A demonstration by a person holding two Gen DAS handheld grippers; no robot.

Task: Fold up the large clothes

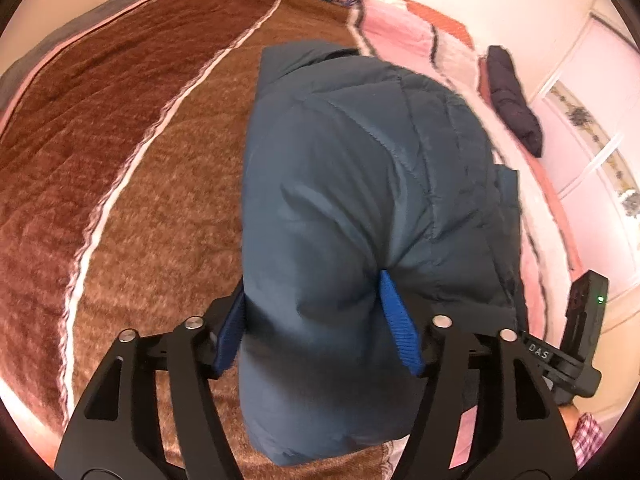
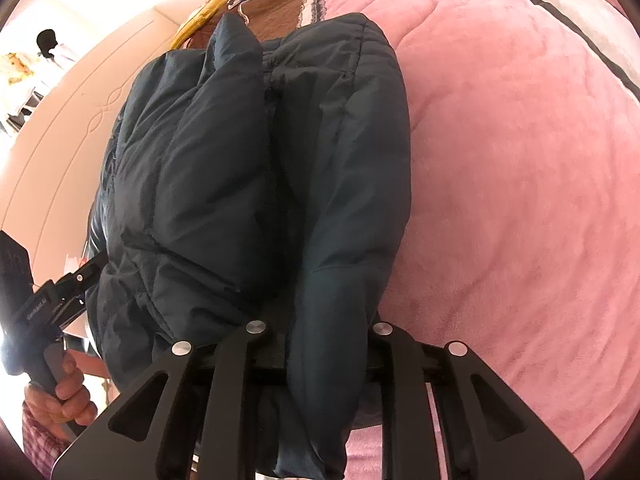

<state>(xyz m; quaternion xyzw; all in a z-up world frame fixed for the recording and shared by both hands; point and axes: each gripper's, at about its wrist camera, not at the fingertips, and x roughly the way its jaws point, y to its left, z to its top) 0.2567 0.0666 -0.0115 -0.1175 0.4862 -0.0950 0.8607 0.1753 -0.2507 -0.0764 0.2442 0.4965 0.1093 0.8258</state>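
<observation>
Left wrist: puffy quilted dark-teal jacket [image 1: 360, 184] on fuzzy brown blanket [image 1: 152, 168], long axis running away from cam. Left gripper [image 1: 320, 320] wide, blue ribbed pads [image 1: 400, 320] flanking a padded fold, pressing its sides.
Right wrist: jacket by plush pink blanket [image 2: 520, 180]; right gripper [image 2: 320, 356] narrow, clamping a fold; fingertips hidden.

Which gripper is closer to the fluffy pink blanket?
Right. The right gripper grips the jacket right beside the pink blanket. The left gripper grips the jacket over the brown blanket, with the jacket between it and the pink one.
</observation>
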